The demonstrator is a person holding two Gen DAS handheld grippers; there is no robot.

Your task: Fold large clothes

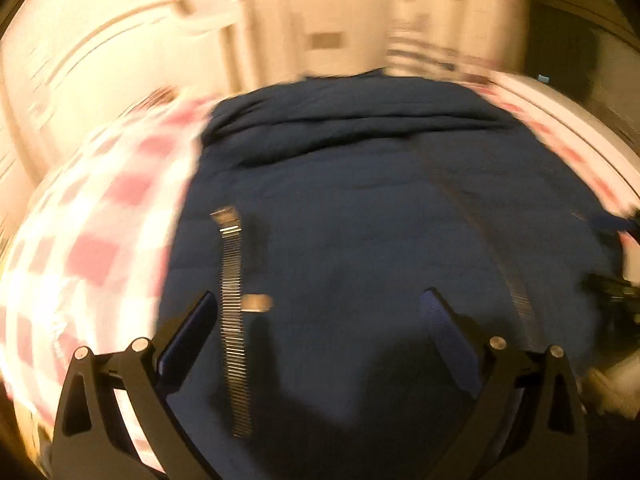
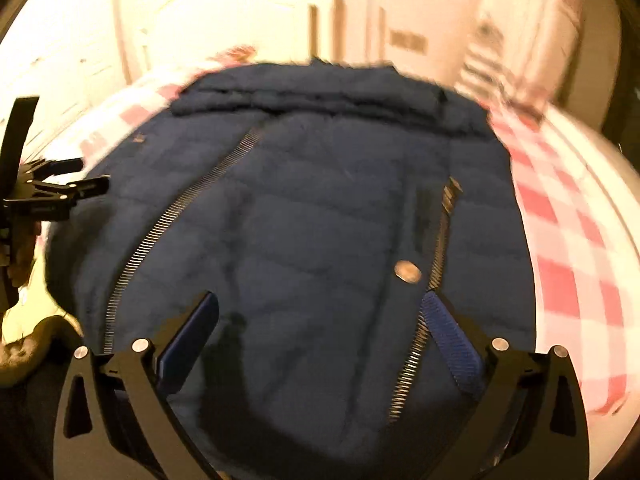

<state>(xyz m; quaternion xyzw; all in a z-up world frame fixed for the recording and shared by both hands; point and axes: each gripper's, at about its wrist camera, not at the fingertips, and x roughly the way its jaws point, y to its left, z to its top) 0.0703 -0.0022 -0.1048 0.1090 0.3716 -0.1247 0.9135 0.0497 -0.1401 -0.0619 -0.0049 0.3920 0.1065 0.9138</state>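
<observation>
while both tools gape, left tool [image 1: 320, 308], right tool [image 2: 320, 308], above navy jacket [image 2: 300, 200]

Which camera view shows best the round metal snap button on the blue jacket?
The right wrist view: the snap button appears there as a clear round disc beside the zipper on the jacket. In the left wrist view only a blurred metal piece beside a zipper appears; I cannot tell whether it is the same button.
</observation>
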